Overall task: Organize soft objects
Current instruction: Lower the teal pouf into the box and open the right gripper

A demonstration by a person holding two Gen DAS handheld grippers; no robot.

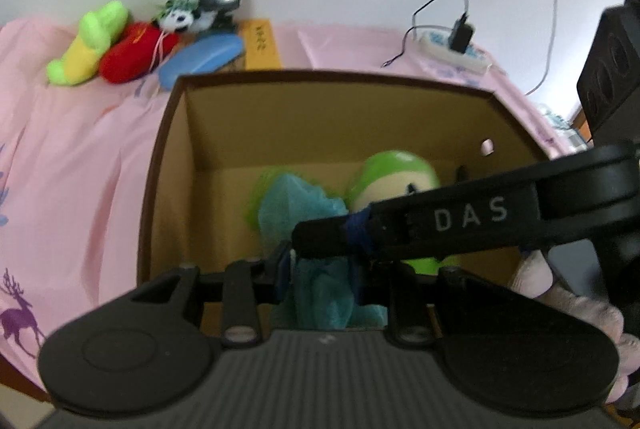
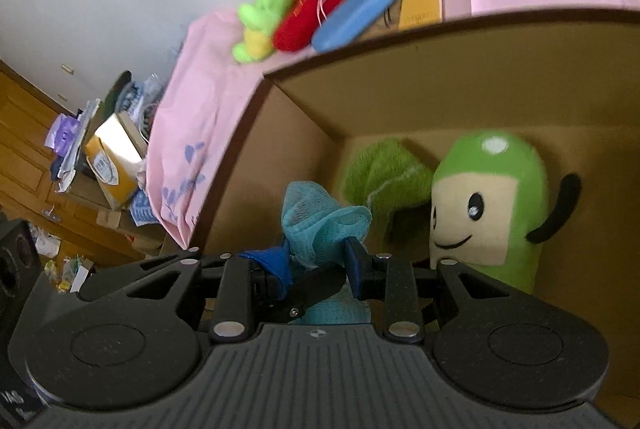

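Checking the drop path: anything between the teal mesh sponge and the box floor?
Nothing visible blocks it. The teal mesh sponge hangs inside the cardboard box, pinched by both the right tool and the left tool. The green plush doll and green cloth sit farther back.

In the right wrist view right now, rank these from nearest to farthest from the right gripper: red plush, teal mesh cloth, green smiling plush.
1. Teal mesh cloth: pinched in the right gripper.
2. Green smiling plush: inside the cardboard box, to the right.
3. Red plush: outside, on the pink sheet beyond the box.
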